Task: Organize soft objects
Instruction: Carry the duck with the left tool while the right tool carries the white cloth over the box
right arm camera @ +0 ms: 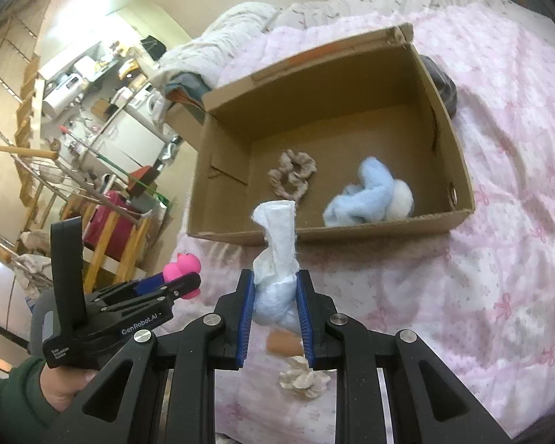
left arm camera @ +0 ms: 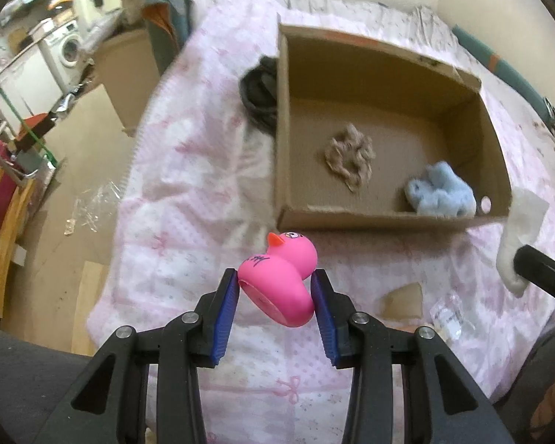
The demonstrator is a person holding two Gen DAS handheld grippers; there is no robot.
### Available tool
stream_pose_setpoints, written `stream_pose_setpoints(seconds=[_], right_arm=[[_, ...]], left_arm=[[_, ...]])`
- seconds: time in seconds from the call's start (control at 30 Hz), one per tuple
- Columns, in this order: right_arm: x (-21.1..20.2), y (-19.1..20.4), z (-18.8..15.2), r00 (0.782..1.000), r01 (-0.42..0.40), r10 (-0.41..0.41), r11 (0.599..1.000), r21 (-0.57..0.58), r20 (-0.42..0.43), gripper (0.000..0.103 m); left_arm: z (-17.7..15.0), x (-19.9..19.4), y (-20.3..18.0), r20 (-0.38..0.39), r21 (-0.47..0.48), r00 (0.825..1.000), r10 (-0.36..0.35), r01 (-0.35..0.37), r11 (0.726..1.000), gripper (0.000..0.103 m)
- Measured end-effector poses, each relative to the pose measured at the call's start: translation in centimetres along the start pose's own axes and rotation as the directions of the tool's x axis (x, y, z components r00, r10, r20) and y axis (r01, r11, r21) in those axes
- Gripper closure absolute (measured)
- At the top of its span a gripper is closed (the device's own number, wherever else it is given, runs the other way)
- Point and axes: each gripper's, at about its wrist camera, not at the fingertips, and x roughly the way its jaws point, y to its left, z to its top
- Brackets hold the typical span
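Observation:
My left gripper (left arm camera: 275, 283) is shut on a pink rubber duck (left arm camera: 279, 281) and holds it above the pink quilt, just short of the near wall of an open cardboard box (left arm camera: 370, 218). My right gripper (right arm camera: 275, 281) is shut on a white cloth (right arm camera: 275, 259) that sticks up between its pads, in front of the same box (right arm camera: 351, 227). In the box lie a beige scrunchie (left arm camera: 349, 159) (right arm camera: 292, 177), a light blue fluffy cloth (left arm camera: 440, 192) (right arm camera: 362, 194) and a white soft ball (right arm camera: 399, 196). The left gripper (right arm camera: 183, 283) with the duck (right arm camera: 183, 268) shows at the right wrist view's left.
The box rests on a bed with a pink quilt (right arm camera: 499, 148). A dark object (left arm camera: 257, 92) lies beside the box's far side. A cream scrunchie (right arm camera: 303, 377) and a tan item (right arm camera: 283, 344) lie on the quilt under my right gripper. Cluttered shelves and floor lie left of the bed.

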Motion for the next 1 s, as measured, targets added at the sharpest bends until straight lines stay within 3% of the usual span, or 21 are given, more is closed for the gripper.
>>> stream_pose_setpoints(seconds=[0.2,0.47,0.8,1.0], right_arm=[[-1.5,0.2,-0.1,0.998,-0.024,0.025,1.000,-0.018,0.060,0.079],[-3.8,0.2,0.5,0.985,0.051,-0.045,0.998,-0.031,0.168,0.079],[-7.3,1.6,3.4,0.951,0.037,-0.016,0.997,-0.061,0.309,0.079],[-6.0,1.4,6.8,0.948,0.075,-0.042,0.993,-0.095,0.314,0.079]], left_arm=[[0.5,-2.1,0.4,0.096,-0.011,0.995,0.026,-0.025,1.000,0.066],[2.2,-6.2,0.2,0.216,-0.017,0.976,-0.003,0.007,1.000,0.066],[6.7,-8.7,-1.8,0.304,0.032,0.952,-0.047,0.039,0.999,0.066],[9.8,-6.8,-3.5,0.292,0.045,0.955,-0.045,0.034,0.998,0.066]])
